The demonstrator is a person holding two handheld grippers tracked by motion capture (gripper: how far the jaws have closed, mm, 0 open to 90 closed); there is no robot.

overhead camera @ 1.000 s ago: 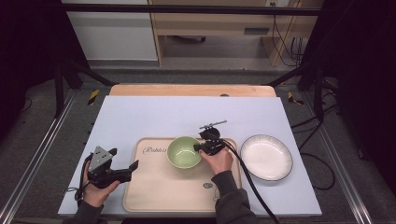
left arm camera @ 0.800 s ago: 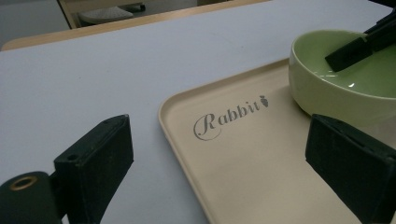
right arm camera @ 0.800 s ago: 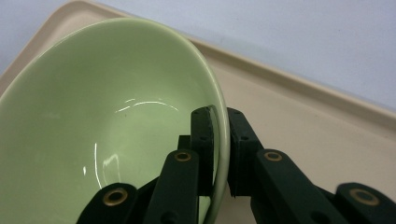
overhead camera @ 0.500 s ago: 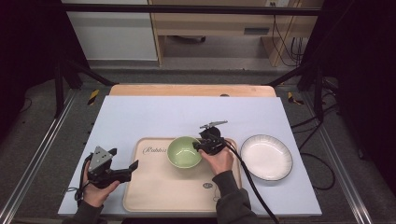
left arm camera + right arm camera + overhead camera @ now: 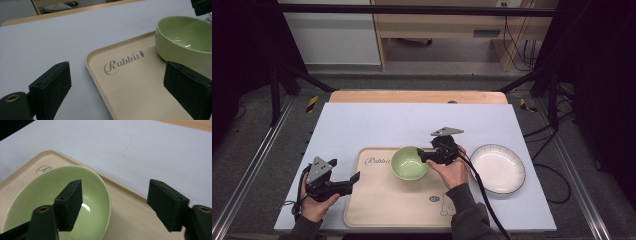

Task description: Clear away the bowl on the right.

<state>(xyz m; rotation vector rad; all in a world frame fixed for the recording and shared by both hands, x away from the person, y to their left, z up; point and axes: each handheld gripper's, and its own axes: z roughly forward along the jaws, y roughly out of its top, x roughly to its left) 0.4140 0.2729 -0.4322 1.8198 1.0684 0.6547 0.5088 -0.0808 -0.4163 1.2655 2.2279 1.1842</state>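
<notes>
Right gripper (image 5: 424,156): we hold it wide open at the green bowl's (image 5: 409,163) right rim, one jaw over the inside, the other outside; nothing gripped
Left gripper (image 5: 354,179): we rest it wide open and empty at the tray's (image 5: 387,210) left edge
Step, as we judge it: gripping the bowl; we should seat the rim deep between the pads before closing
Bowl: empty, near the tray's far edge
White plate (image 5: 497,168): empty, on the desk (image 5: 362,120) right of the tray
</notes>
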